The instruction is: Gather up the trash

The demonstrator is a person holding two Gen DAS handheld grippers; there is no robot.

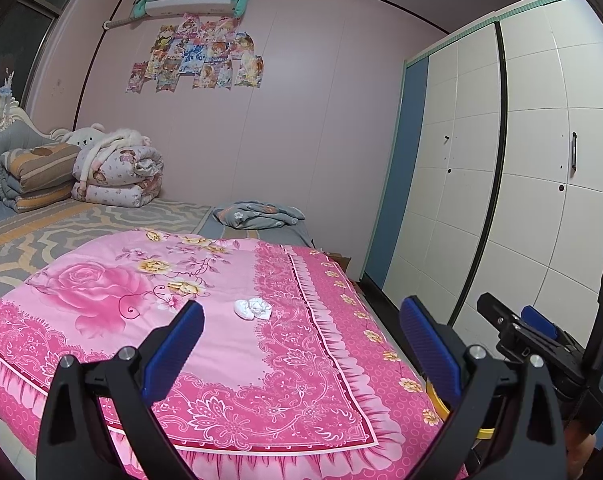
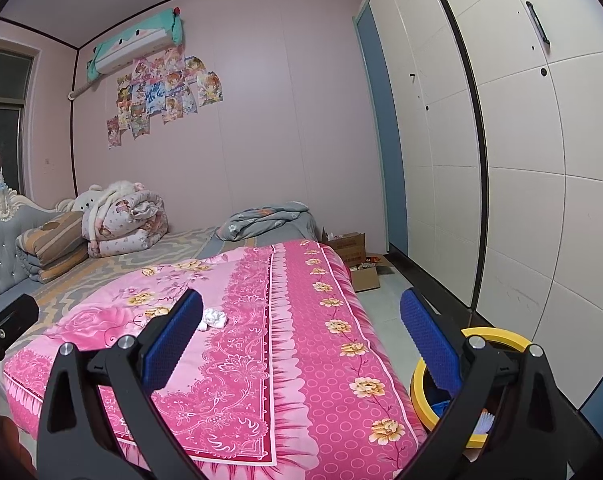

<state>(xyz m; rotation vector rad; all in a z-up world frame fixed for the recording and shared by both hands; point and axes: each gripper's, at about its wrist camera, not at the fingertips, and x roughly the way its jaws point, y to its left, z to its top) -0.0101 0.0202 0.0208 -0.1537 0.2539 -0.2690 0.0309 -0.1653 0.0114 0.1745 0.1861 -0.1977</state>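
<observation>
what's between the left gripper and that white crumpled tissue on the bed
Nothing visible. The left gripper is open and the crumpled tissue lies ahead of it on bare pink bedspread, with only flat fabric between. The yellow bin stands on the floor beside the bed.
</observation>
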